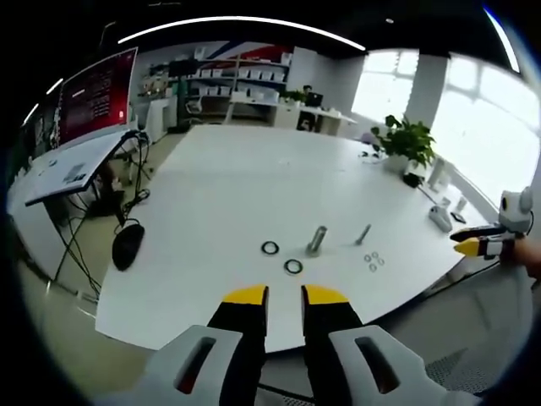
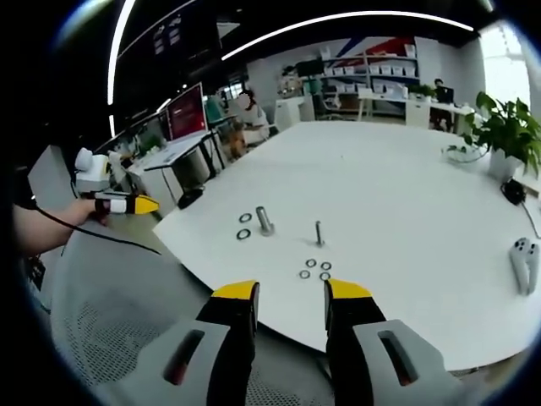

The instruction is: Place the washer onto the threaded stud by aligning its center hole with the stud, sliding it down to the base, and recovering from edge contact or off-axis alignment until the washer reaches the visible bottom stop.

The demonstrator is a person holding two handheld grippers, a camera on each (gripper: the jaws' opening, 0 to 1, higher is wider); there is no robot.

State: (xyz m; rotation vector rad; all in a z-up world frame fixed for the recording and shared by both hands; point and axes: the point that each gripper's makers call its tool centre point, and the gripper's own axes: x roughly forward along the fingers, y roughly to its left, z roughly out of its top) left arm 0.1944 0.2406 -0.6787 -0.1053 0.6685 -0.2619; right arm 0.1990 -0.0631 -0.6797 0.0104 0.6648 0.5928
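- Both tools are empty and hanging off the near edge of the table [image 2: 406, 169]. The right tool [image 2: 290, 292] has its jaws spread with nothing between them, and the left tool [image 1: 285, 294] is parted a bit narrower, also holding nothing.
- Straight ahead of the right tool sit the small washers [image 2: 314, 269], a loose little cluster, and just past them stands the thin stud [image 2: 319, 233], upright on the table.
- Off to the left of that are a fatter bolt [image 2: 265, 221] and two bigger rings [image 2: 244, 226] just beside it.
- My guess at the main risk: those washers lie flat and close together, so the jaws could nudge neighbours or grab two at once.
- Second worry: the stud is skinny and looks free-standing, so a washer coming in tilted could catch the threads or tip it over.
- The bigger rings are an easy wrong pick from the left tool's side [image 1: 281, 256].
- Nothing blocks the reach. A potted plant [image 2: 505, 131], a white game controller [image 2: 526, 258] and a black mouse [image 1: 128, 243] all sit well away.
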